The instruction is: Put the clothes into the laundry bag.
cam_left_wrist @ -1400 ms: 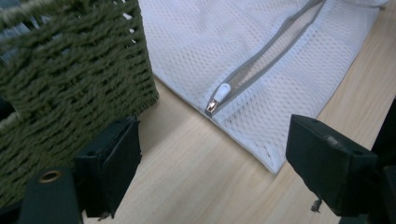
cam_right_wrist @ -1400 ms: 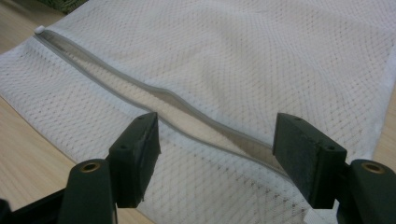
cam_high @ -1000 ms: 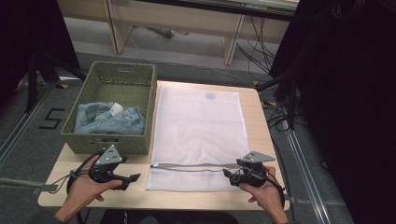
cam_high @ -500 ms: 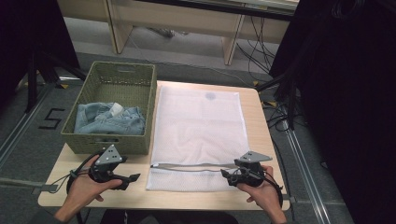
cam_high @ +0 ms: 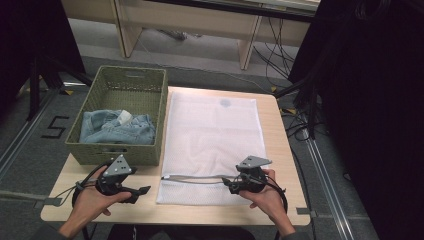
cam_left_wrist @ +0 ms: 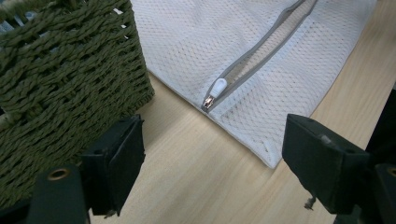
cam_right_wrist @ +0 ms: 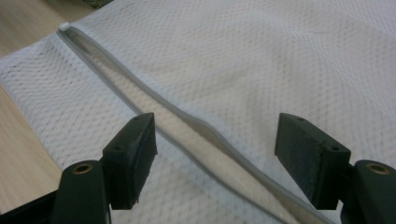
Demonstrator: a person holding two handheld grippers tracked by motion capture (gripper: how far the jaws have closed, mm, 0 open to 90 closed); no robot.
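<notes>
Two grippers on my list, both low in the high view. I read the left gripper [cam_high: 134, 191] at lower left of the frame, held over bare bench [cam_high: 210, 212] just in front of the basket; in the left gripper view its jaws stand wide apart with nothing between them. I read the right gripper [cam_high: 231, 186] at lower centre-right, over the near end of the mesh bag; in the right gripper view its jaws are apart too, straddling the zipper without touching it.

Item: white mesh laundry bag [cam_high: 215, 130], lying flat at centre frame, running from the far bench edge toward the near one.

Item: grey zipper [cam_high: 197, 178], running across the bag's near end, partly gaping. Its white pull tab [cam_left_wrist: 215, 88] sits at the end nearest the basket, upper centre of the left gripper view.

Item: green woven basket [cam_high: 155, 105], upper left of the bench, just beside the bag's left edge.

Item: folded blue denim garment [cam_high: 112, 129], inside the basket, toward its near wall.
</notes>
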